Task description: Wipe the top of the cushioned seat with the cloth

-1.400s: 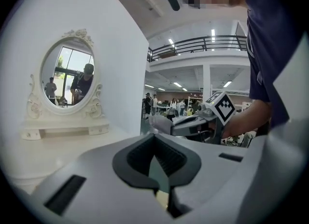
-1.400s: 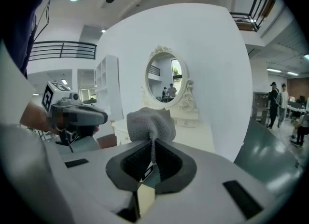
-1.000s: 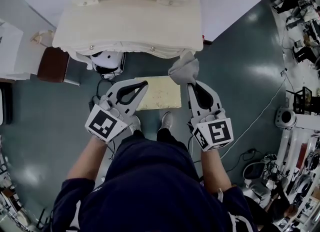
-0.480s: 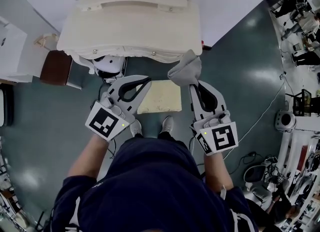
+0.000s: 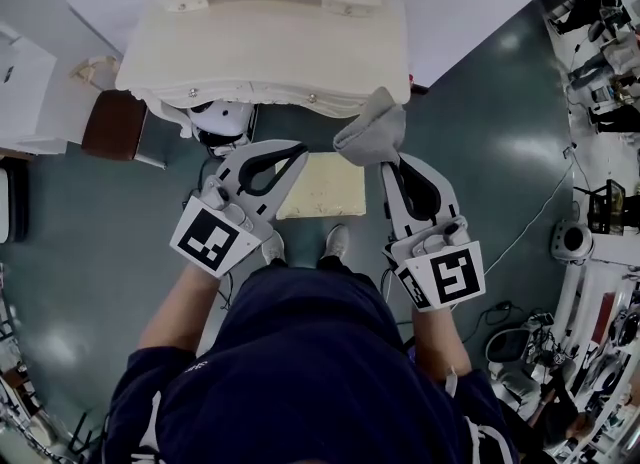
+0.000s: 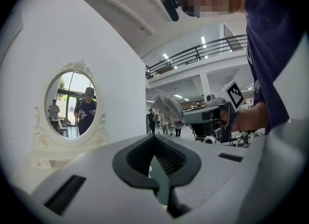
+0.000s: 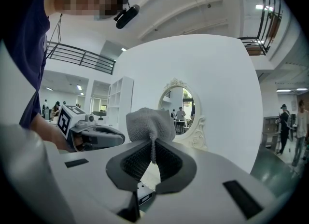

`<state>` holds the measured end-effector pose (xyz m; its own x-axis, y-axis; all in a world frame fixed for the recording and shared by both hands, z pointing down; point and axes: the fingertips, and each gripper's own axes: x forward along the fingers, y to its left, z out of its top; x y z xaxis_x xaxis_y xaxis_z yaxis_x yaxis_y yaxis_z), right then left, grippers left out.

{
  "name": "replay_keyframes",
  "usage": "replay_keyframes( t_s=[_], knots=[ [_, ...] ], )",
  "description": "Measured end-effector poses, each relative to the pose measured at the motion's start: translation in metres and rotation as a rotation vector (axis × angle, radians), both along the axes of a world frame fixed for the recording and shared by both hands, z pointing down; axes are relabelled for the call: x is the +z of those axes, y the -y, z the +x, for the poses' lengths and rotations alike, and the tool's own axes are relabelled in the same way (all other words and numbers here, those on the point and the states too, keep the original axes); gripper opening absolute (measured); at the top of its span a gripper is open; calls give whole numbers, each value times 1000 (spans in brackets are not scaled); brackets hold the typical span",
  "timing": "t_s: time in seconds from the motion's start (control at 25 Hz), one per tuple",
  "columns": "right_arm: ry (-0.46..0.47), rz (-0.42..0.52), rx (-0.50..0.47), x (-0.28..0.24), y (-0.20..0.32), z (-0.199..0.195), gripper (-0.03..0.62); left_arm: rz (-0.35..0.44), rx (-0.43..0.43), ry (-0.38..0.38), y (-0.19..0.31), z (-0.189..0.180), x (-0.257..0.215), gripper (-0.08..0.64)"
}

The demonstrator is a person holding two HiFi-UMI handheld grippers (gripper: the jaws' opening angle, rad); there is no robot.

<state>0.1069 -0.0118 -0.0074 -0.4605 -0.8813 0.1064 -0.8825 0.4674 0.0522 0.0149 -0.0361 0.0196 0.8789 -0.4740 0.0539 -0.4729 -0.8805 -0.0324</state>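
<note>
Cloth (image 5: pixel 370 127) clenched in right tool (image 5: pixel 392 160), by seat (image 5: pixel 318 187) corner; left tool (image 5: pixel 298 150) closed, empty.

The head view looks steeply down over the person's torso (image 5: pixel 300 372). It takes in the left gripper (image 5: pixel 296 155) and right gripper (image 5: pixel 386 164) close below, with the cushioned seat (image 5: pixel 322 185) on the floor between them and the cream dressing table (image 5: pixel 270 47) beyond.

Each gripper view sits low and very near behind its own jaws. Both are tilted upward toward the white wall (image 6: pixel 111 73). They share the oval mirror (image 6: pixel 72 103), and each catches the other gripper at its side. The seat may also show, pale, through the gap under the right gripper's jaws.
</note>
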Motion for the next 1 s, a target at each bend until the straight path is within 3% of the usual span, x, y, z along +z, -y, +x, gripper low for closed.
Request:
replay_keyframes(
  t_s=[1.0],
  knots=[
    [-24,-23,-62,9,2,-15,37,-7,-28,-1,-4,-4,2,7]
  ],
)
